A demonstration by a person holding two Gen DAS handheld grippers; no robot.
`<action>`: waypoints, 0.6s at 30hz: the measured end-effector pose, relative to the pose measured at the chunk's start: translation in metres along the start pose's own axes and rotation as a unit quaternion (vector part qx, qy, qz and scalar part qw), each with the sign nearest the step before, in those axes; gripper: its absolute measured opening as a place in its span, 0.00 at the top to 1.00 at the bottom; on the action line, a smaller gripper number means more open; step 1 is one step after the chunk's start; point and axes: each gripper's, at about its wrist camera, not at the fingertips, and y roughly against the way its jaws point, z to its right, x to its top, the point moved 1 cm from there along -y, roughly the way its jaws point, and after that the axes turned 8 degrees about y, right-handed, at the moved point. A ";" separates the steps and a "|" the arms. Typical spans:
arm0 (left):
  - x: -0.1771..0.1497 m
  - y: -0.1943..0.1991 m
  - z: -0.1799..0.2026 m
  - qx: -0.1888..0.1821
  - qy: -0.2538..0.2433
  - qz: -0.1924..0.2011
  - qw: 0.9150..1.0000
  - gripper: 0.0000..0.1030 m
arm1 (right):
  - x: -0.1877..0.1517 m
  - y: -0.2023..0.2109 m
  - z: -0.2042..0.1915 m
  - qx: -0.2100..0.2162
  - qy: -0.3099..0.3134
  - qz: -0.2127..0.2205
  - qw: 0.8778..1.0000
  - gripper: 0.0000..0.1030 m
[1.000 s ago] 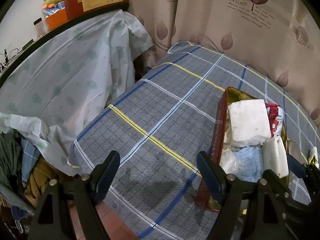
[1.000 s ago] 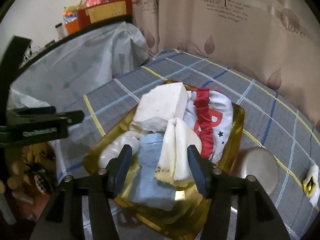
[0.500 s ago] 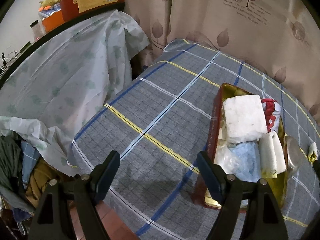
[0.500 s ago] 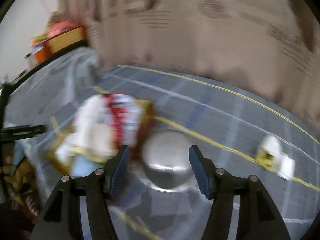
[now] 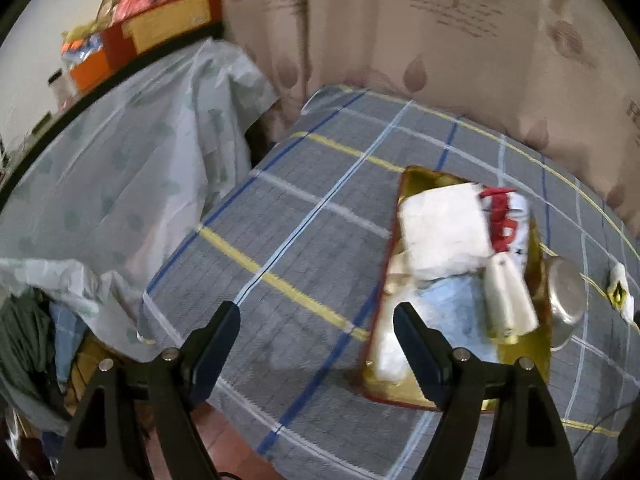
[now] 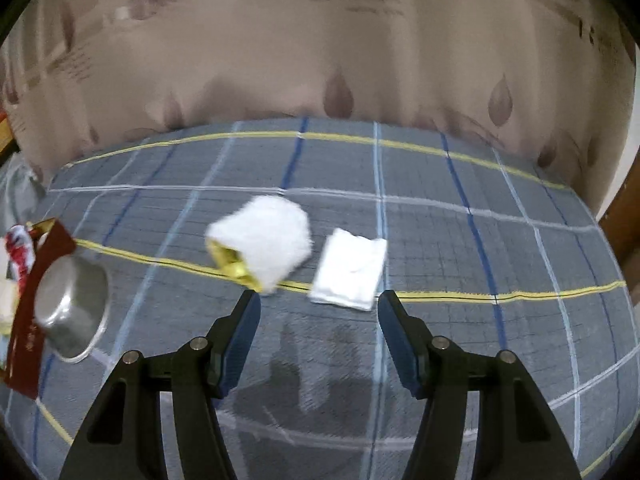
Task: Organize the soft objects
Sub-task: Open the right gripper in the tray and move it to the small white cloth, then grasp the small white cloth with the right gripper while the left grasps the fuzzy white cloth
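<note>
Gold tray (image 5: 412,182) on plaid cloth held folded white towel (image 5: 442,228), red/white garment (image 5: 502,220), blue cloth (image 5: 460,300), cream roll (image 5: 510,298). Steel bowl (image 6: 68,308) beside it was empty. Both grippers, left (image 5: 316,338) & right (image 6: 318,324), stood open w/ nothing held. Fluffy white item (image 6: 264,240) & flat white cloth (image 6: 350,270) lay just ahead of right one.

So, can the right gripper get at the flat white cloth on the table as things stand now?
Probably yes. The right gripper has its jaws apart and empty, and the flat white cloth lies just ahead of them on the checked tablecloth. Nothing lies between; the fluffy white towel sits beside it, apart.
</note>
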 end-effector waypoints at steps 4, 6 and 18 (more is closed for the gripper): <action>0.001 0.010 0.027 -0.007 -0.024 0.007 1.000 0.21 | -0.001 -0.021 0.017 -0.001 -0.015 -0.012 1.000 0.43; 0.000 0.013 0.040 -0.015 -0.035 0.007 0.999 0.21 | 0.003 -0.035 0.020 0.000 -0.021 -0.016 1.000 0.43; -0.013 0.021 0.120 -0.053 -0.106 0.003 0.993 0.21 | 0.007 -0.080 0.034 -0.003 -0.024 -0.044 0.999 0.60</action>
